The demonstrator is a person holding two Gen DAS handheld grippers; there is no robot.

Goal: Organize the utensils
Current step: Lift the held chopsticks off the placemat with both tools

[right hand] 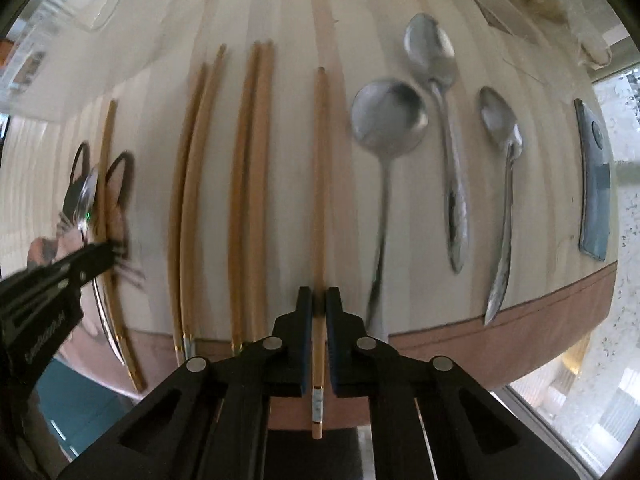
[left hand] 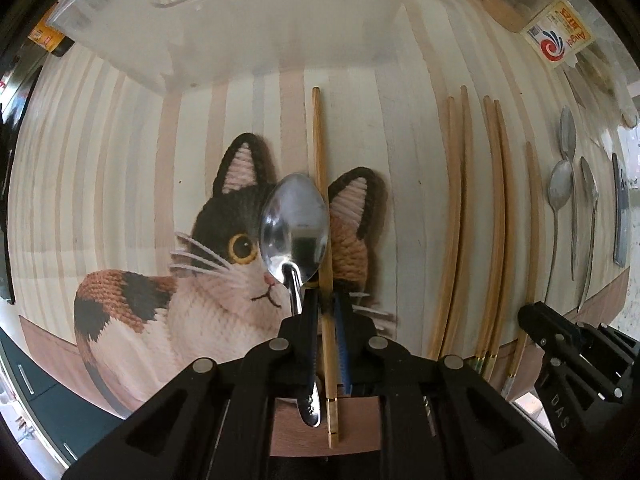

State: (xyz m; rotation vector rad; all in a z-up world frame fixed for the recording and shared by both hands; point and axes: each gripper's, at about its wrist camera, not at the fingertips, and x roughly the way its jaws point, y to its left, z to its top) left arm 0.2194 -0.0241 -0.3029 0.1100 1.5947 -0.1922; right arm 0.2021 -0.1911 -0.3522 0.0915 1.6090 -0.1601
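1. At the bottom middle of the left wrist view, the left gripper (left hand: 326,300) has its jaws pulled in narrow. A shiny spoon (left hand: 294,228) and a lone chopstick (left hand: 322,216) both sit in the gap. I cannot tell for sure which one it is really pinching.
2. At the bottom middle of the right wrist view, the right gripper (right hand: 319,300) has narrow jaws too. They sit on both sides of a single chopstick (right hand: 320,184), near its gold end. They look closed on it, but it could just lie between them.
3. Just past the left gripper is the cat picture (left hand: 192,280) on the striped mat (left hand: 120,152).
4. To the left of the single chopstick, in the middle of the right wrist view, lie two chopstick pairs (right hand: 224,184).
5. On the right of that view are three spoons (right hand: 436,132), set side by side.
6. To do this well, I think the spoon should go with the other spoons, and each loose chopstick next to the pairs.
7. Move slowly and keep each piece straight, so nothing bumps the neat rows.
8. Far off, at the top left of the left wrist view, is a clear plastic box (left hand: 192,12).
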